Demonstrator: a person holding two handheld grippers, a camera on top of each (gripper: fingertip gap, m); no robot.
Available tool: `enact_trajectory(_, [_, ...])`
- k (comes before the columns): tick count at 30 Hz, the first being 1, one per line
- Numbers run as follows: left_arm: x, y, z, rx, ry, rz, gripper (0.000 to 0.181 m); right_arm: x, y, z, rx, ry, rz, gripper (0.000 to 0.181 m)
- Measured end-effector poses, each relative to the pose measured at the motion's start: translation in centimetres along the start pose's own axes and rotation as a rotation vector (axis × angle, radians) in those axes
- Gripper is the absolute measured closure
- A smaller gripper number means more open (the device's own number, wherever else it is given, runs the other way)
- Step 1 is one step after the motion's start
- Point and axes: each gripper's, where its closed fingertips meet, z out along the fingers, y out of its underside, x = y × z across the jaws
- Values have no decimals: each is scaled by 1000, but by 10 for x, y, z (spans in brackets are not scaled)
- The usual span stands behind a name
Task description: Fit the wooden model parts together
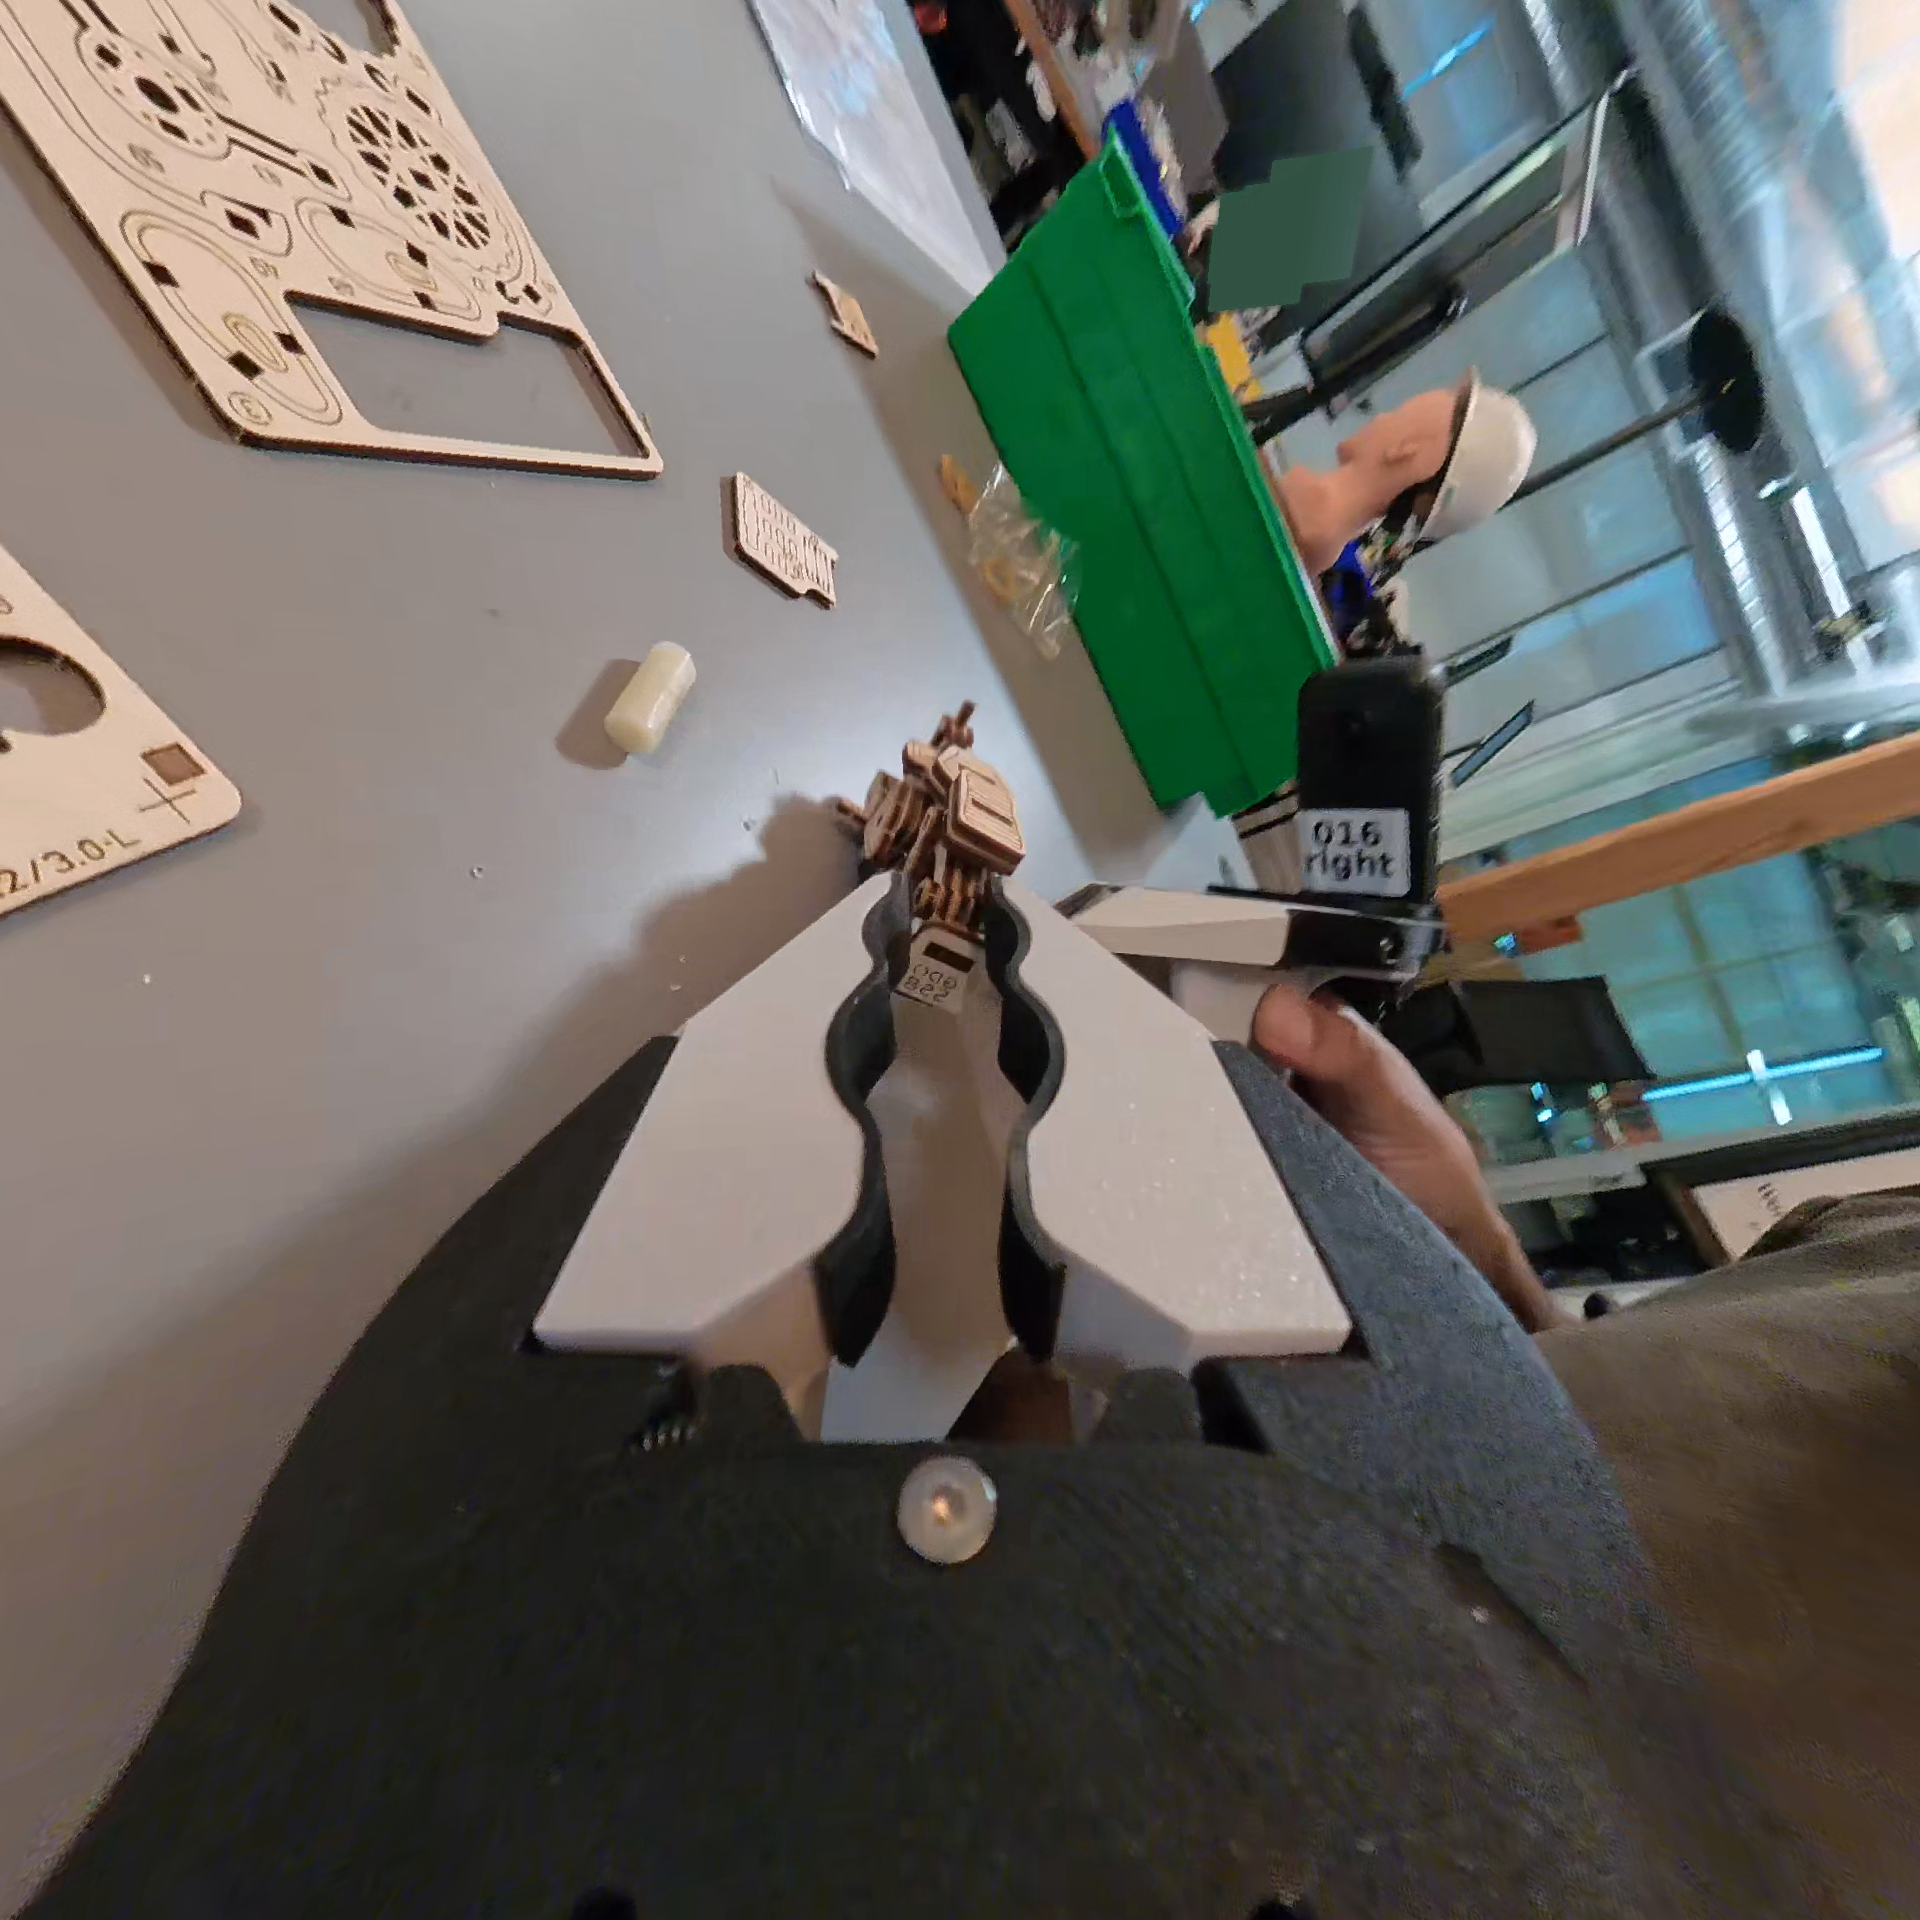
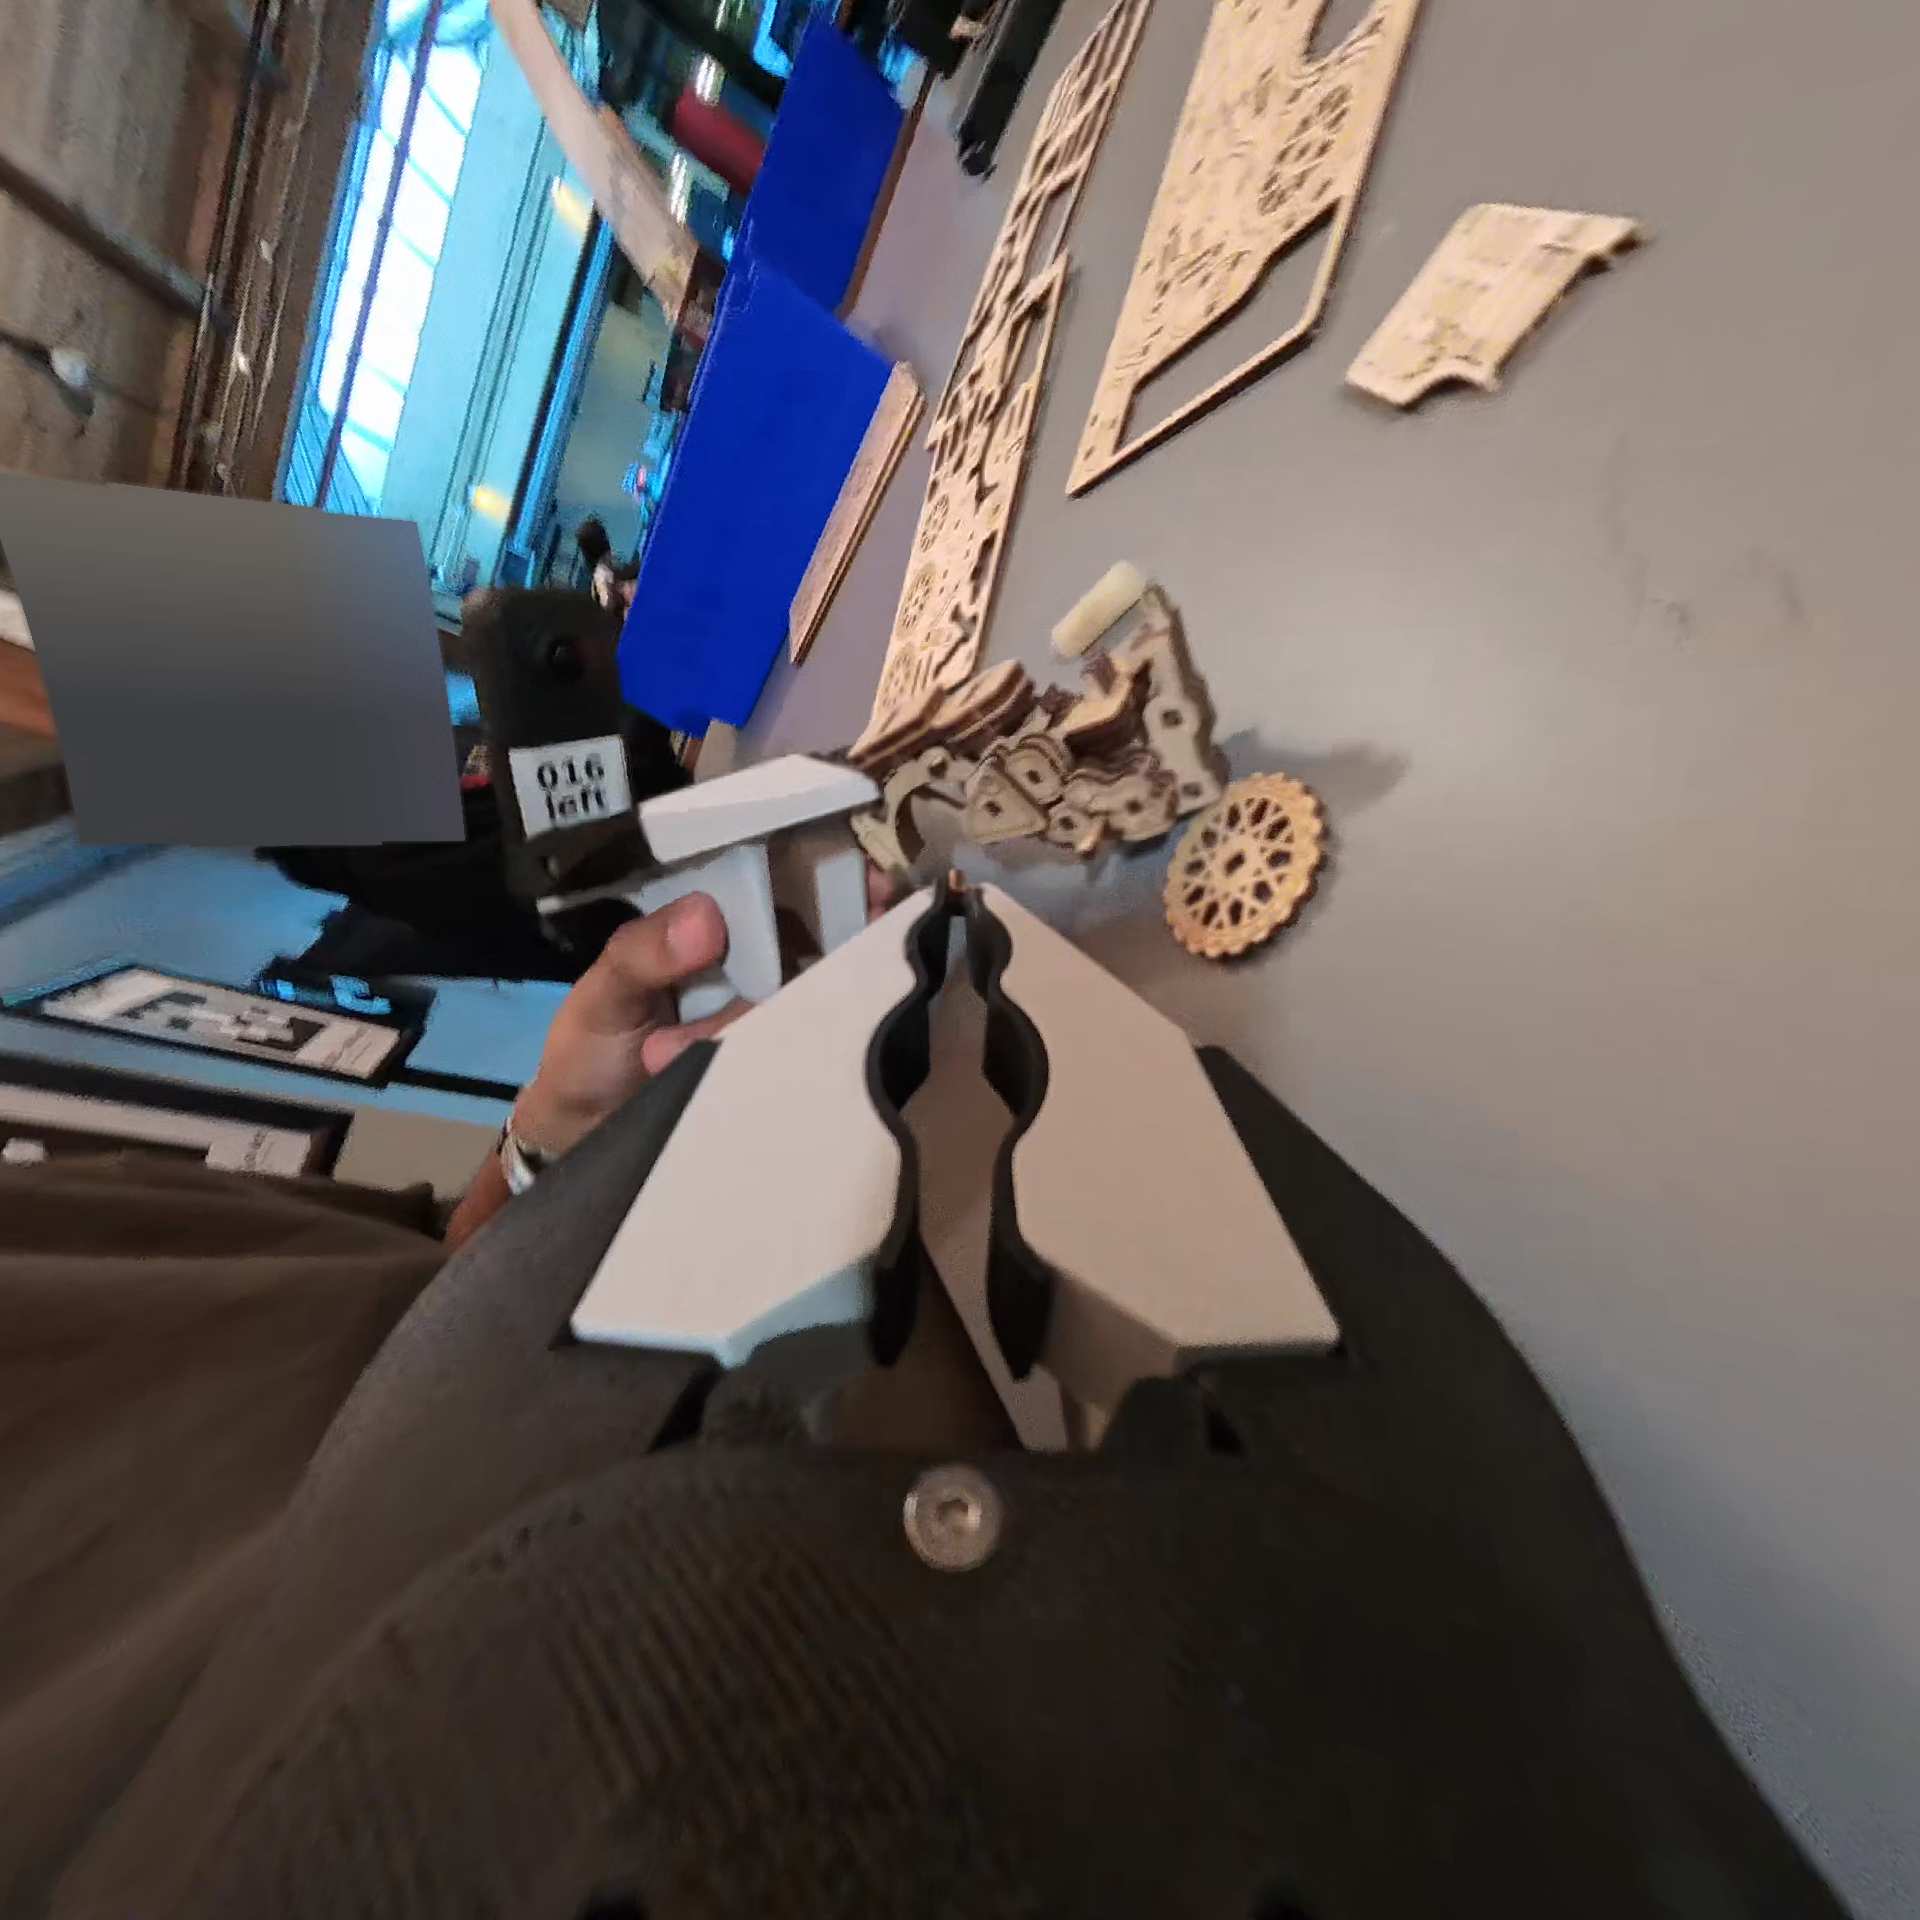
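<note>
Workshop or maker lab, grey worktable (image 1: 436, 1039) under the fingers, laser-cut wooden sheets (image 1: 312, 239) beyond them, green bin (image 1: 1132, 499) to their right, blue panels (image 2: 758, 499), big windows (image 2: 416, 260) behind.

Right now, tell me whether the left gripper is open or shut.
Shut on the wooden model: the left gripper pinches its lower end between its fingertips, holding it off the grey table.

Lying on the grey table (image 1: 468, 644): a cream plastic cylinder (image 1: 649, 696), a crumpled clear bag (image 1: 1018, 566); standing behind, a green bin (image 1: 1132, 488).
</note>
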Motion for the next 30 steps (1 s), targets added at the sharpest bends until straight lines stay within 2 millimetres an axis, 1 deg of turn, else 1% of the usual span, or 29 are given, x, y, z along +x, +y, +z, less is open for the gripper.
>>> enact_trajectory(3, [1,-6,-1,63,21,-35,171,1,-2,3,80,7,80,181])
enact_trajectory(7, [0,-8,-3,92,5,-25,171,-1,6,14,102,1,139,181])
enact_trajectory(11, [1,-11,-4,129,26,-76,171,3,4,21,183,5,243,181])
enact_trajectory(15, [3,-13,-5,172,44,-123,171,-3,-1,25,256,-66,347,181])
enact_trajectory(21, [8,-15,-6,209,86,-167,171,-5,-5,26,290,-82,366,181])
enact_trajectory(30, [18,-17,-6,236,116,-145,172,-10,-10,24,322,-119,396,181])
